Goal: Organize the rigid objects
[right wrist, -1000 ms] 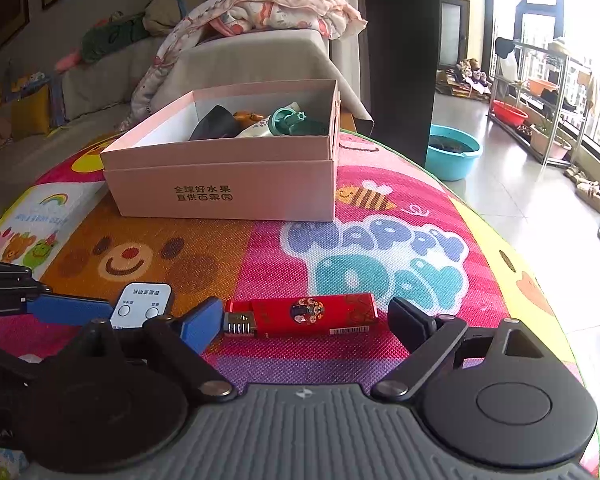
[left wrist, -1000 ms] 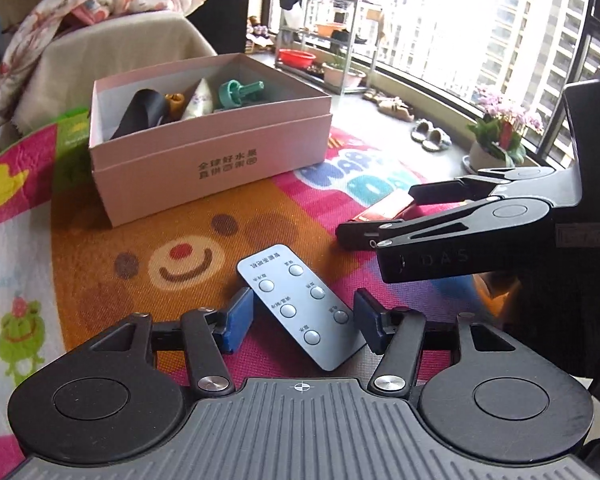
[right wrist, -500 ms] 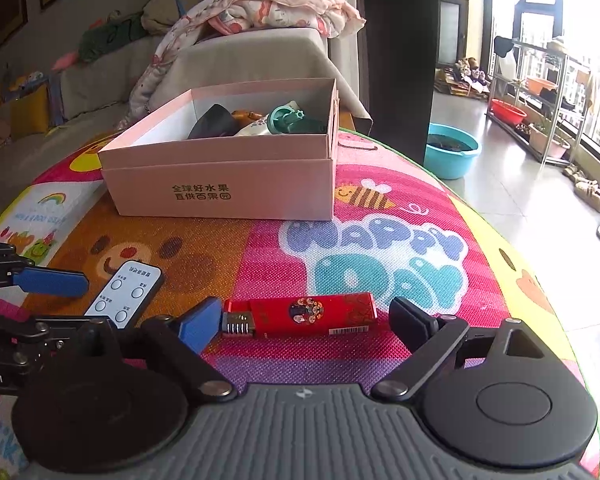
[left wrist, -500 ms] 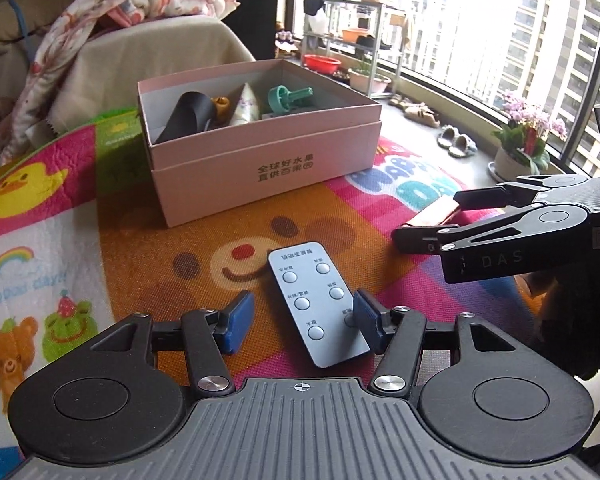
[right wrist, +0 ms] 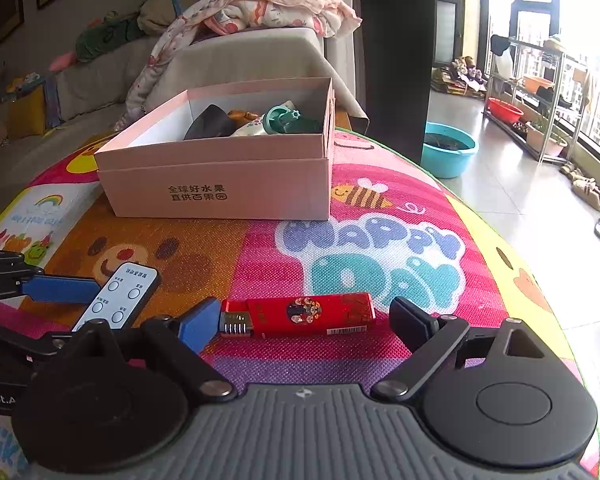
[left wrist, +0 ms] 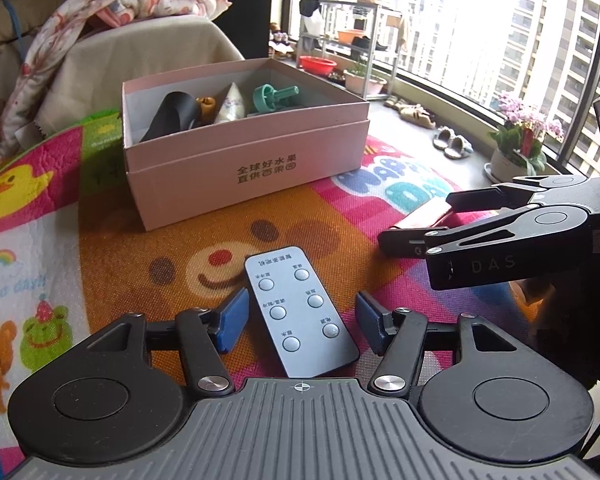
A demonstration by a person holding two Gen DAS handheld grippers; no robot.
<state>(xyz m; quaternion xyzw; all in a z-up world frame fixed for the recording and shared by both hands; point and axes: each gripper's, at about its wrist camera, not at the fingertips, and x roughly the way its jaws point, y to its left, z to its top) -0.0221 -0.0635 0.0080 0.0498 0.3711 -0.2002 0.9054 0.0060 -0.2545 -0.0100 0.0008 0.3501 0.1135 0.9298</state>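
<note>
A grey remote (left wrist: pixel 300 312) lies flat on the play mat between the blue pads of my left gripper (left wrist: pixel 302 322), with a gap on each side; the jaws stand open. A red lighter (right wrist: pixel 300 314) lies crosswise between the fingers of my right gripper (right wrist: pixel 304 322), which is open wide; the blue pad sits right at the lighter's metal end and the black pad stands clear. The pink box (left wrist: pixel 260 168) stands open behind them and holds a black item, a white pouch and a teal piece (left wrist: pixel 274 96).
The colourful play mat (right wrist: pixel 360 264) covers the round surface, whose edge drops to the floor at the right. A draped sofa (right wrist: pixel 240 56) is behind the box. A teal basin (right wrist: pixel 448 152), a rack and slippers sit on the floor.
The left gripper has swung left, so the remote now lies centred between its pads instead of against the right one. The right gripper and the lighter have not moved.
</note>
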